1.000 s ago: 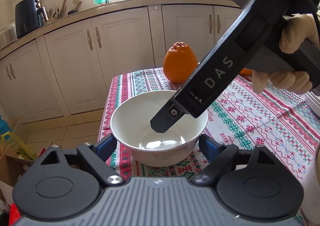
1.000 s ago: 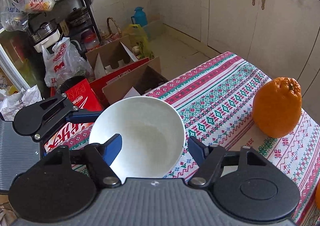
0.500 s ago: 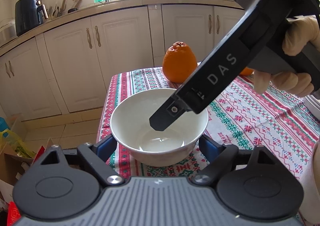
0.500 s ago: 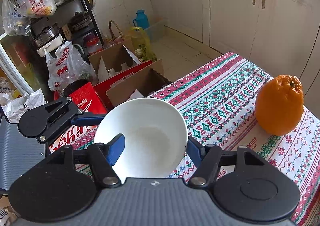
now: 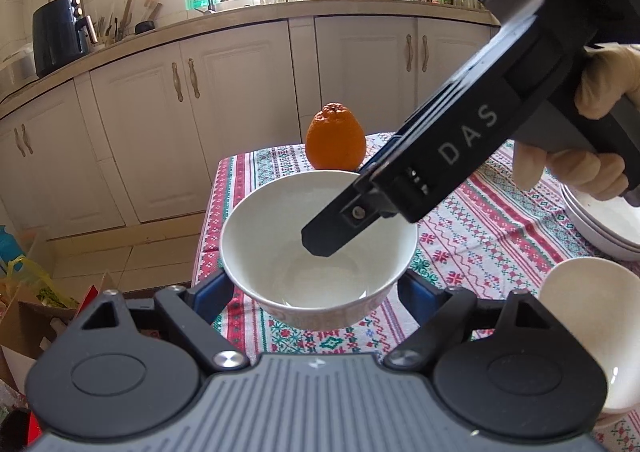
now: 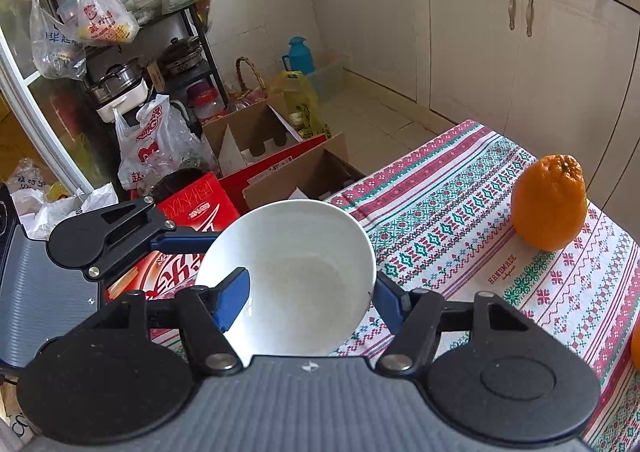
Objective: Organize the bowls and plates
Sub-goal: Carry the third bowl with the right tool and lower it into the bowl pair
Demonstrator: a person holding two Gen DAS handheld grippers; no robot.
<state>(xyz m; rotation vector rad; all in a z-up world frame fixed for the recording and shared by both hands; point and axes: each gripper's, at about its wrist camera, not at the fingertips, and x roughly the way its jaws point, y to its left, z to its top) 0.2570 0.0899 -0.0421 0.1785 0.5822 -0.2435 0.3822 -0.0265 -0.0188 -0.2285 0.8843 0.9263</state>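
Observation:
A white bowl (image 5: pixel 316 252) is held a little above the patterned tablecloth (image 5: pixel 480 228); it also shows in the right wrist view (image 6: pixel 296 284). My left gripper (image 5: pixel 316 290) clamps its outer walls with both blue pads. My right gripper (image 6: pixel 308 296) reaches in from the right, one finger (image 6: pixel 232 298) inside the bowl and one outside the rim, its jaws not closed on the wall. A second white bowl (image 5: pixel 592 328) sits at the lower right, stacked white plates (image 5: pixel 600 224) at the right.
An orange (image 5: pixel 335 142) stands near the table's far edge, also in the right wrist view (image 6: pixel 549 204). Cardboard boxes (image 6: pixel 276 156) and bags lie on the floor beyond the table's left edge. White kitchen cabinets (image 5: pixel 240 100) are behind.
The bowl has risen and both grippers have pulled back with it. A second bowl and stacked plates have come into the left wrist view at the right.

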